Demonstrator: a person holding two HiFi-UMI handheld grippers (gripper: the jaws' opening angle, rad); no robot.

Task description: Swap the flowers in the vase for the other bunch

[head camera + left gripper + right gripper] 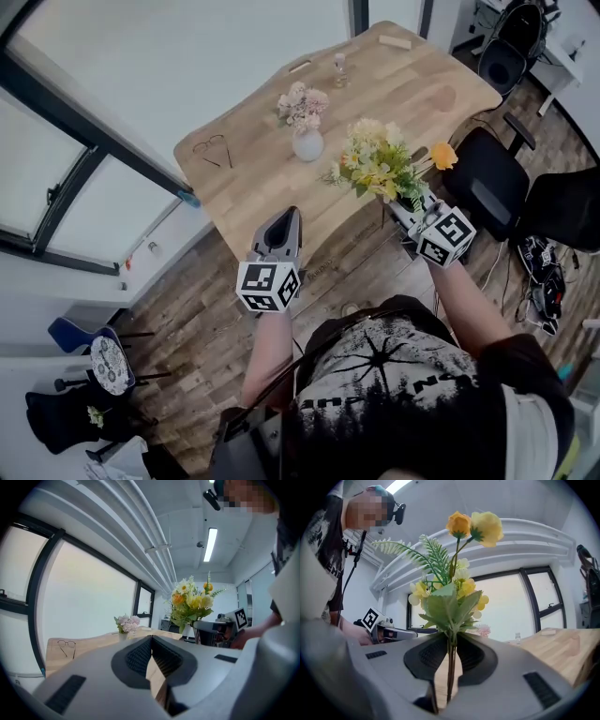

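A white vase point(307, 144) with pink flowers point(302, 104) stands on the wooden table point(244, 178). My right gripper point(410, 208) is shut on the stems of a yellow bunch point(380, 164), which it holds upright over the table's near edge, right of the vase. In the right gripper view the stems point(451, 667) run straight up between the jaws to the yellow blooms point(474, 526). My left gripper point(284, 221) is shut and empty, at the table's near edge in front of the vase. From the left gripper view the pink flowers point(126, 623) and yellow bunch point(191, 603) both show ahead.
A pair of glasses point(212, 148) lies on the table's left part. A small glass bottle point(339, 67) and a wooden block point(395, 41) sit at the far end. Black office chairs point(492, 187) stand right of the table. A window wall point(112, 112) runs along the left.
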